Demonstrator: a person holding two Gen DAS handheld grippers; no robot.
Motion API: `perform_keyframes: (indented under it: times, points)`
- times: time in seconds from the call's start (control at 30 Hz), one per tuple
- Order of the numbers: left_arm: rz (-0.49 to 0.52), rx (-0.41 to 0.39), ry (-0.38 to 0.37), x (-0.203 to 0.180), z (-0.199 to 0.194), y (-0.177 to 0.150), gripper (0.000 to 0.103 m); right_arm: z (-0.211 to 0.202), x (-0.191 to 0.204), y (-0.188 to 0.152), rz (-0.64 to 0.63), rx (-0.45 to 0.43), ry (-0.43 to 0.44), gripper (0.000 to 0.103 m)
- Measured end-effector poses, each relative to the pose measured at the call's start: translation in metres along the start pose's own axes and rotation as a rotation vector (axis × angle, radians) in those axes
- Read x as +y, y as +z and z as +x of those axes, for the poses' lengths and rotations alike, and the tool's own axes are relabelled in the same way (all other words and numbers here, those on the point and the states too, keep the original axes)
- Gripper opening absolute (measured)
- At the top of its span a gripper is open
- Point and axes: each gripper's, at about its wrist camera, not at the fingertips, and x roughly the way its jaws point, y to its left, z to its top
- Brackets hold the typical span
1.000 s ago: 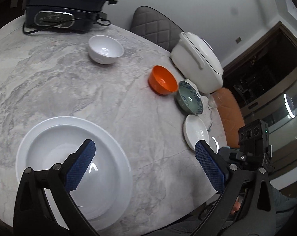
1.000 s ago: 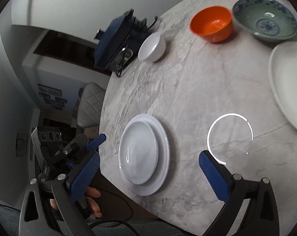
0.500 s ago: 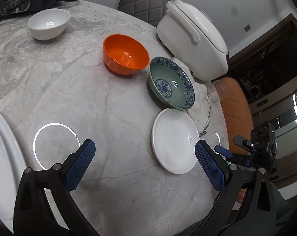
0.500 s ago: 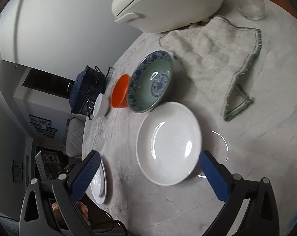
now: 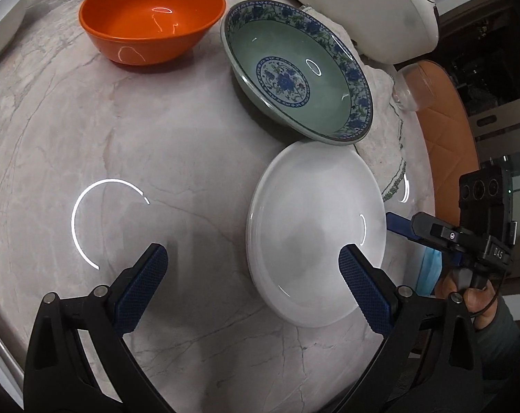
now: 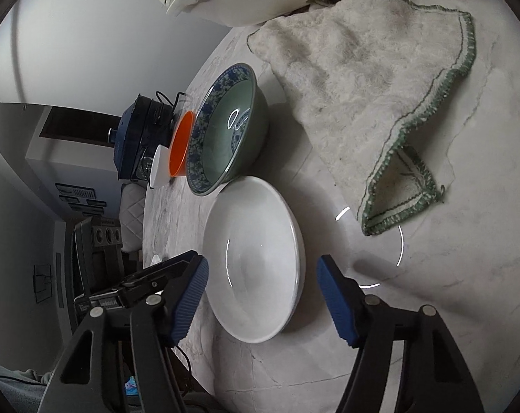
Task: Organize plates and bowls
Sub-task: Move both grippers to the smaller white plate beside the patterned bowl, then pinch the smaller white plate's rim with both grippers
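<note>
While both grippers' jaws gape empty: one white plate [image 5: 315, 237], three bowls — orange [image 5: 149, 17], green [image 5: 294, 75], white [image 5: 1, 24]

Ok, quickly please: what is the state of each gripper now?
Left gripper: open, holding nothing.
Right gripper: open, empty, its fingers either side of the white plate.

White bowl [image 5: 1, 24] cut off at left edge. Rice cooker [image 5: 363, 3] top out of frame. Orange bowl [image 6: 180, 149] mostly hidden behind patterned bowl [image 6: 225, 137].
</note>
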Motion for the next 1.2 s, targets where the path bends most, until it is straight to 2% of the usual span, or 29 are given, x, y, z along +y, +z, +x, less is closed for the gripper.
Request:
perform_keyframes:
  times: [0.1, 0.17, 0.2, 0.27, 0.3, 0.37, 0.43, 0.57, 0.7, 0.77, 0.9, 1.2]
  points:
    - [0.035, 0.021, 0.015, -0.006, 0.009, 0.005, 0.092, 0.001, -0.008, 0.002, 0.026, -0.002, -0.003, 0.069]
    - [0.043, 0.037, 0.030, -0.006, 0.013, 0.004, 0.081, 0.000, -0.013, 0.003, 0.033, -0.006, -0.003, 0.069]
    - [0.049, 0.035, 0.031, -0.007, 0.014, 0.004, 0.082, -0.001, -0.016, 0.002, 0.032, -0.003, -0.007, 0.068]
    - [0.061, 0.034, 0.037, -0.009, 0.014, 0.005, 0.069, 0.001, -0.019, 0.000, 0.030, 0.019, -0.007, 0.064]
    - [0.063, 0.035, 0.041, -0.009, 0.014, 0.005, 0.066, 0.002, -0.019, -0.001, 0.026, 0.026, -0.009, 0.062]
    - [0.062, 0.037, 0.033, -0.010, 0.016, 0.008, 0.049, 0.004, -0.018, -0.003, 0.017, 0.030, -0.015, 0.060]
    - [0.061, 0.041, 0.037, -0.007, 0.014, 0.010, 0.042, 0.007, -0.017, -0.003, 0.012, 0.036, -0.019, 0.052]
    - [0.068, 0.053, 0.034, -0.007, 0.013, 0.011, 0.035, 0.010, -0.019, -0.003, 0.016, 0.049, -0.033, 0.046]
    - [0.075, 0.059, 0.033, -0.009, 0.015, 0.011, 0.029, 0.014, -0.019, -0.003, 0.022, 0.074, -0.043, 0.034]
    - [0.081, 0.069, 0.035, -0.011, 0.018, 0.011, 0.017, 0.017, -0.019, -0.003, 0.022, 0.081, -0.060, 0.026]
    - [0.113, 0.073, 0.059, -0.016, 0.021, 0.009, 0.015, 0.019, -0.020, -0.002, 0.022, 0.090, -0.095, 0.013]
    - [0.100, 0.070, 0.046, -0.012, 0.018, 0.001, 0.014, 0.018, -0.016, -0.001, 0.009, 0.090, -0.132, 0.012]
